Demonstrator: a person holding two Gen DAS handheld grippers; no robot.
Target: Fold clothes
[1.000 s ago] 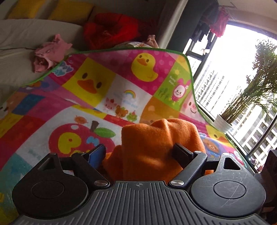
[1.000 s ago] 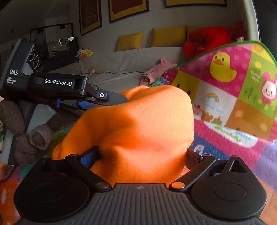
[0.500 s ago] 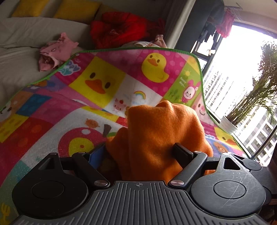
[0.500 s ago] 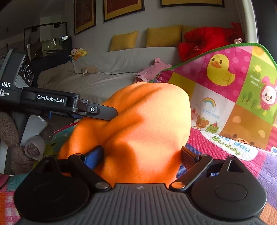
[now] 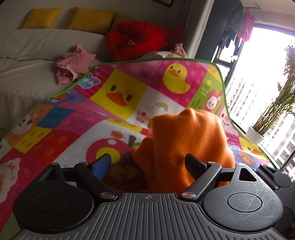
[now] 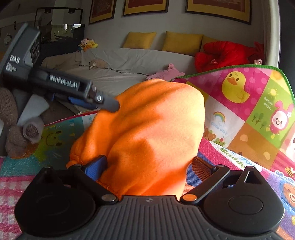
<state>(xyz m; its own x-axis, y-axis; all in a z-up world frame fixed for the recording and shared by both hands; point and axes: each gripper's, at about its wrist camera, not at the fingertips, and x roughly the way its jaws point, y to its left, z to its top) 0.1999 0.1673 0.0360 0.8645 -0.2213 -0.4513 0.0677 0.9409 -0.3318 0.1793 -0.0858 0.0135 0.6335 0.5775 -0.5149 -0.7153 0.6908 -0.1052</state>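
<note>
Both grippers stood spread. The right gripper (image 6: 148, 167) had just widened around the orange garment (image 6: 153, 133), whose bulk had slid toward three o'clock between the left gripper (image 5: 147, 163) fingers; release seemed likely.

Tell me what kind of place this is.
Most likely a home living room: a white-covered sofa with yellow cushions, framed pictures on the wall, and a children's play mat spread out as the work surface.
</note>
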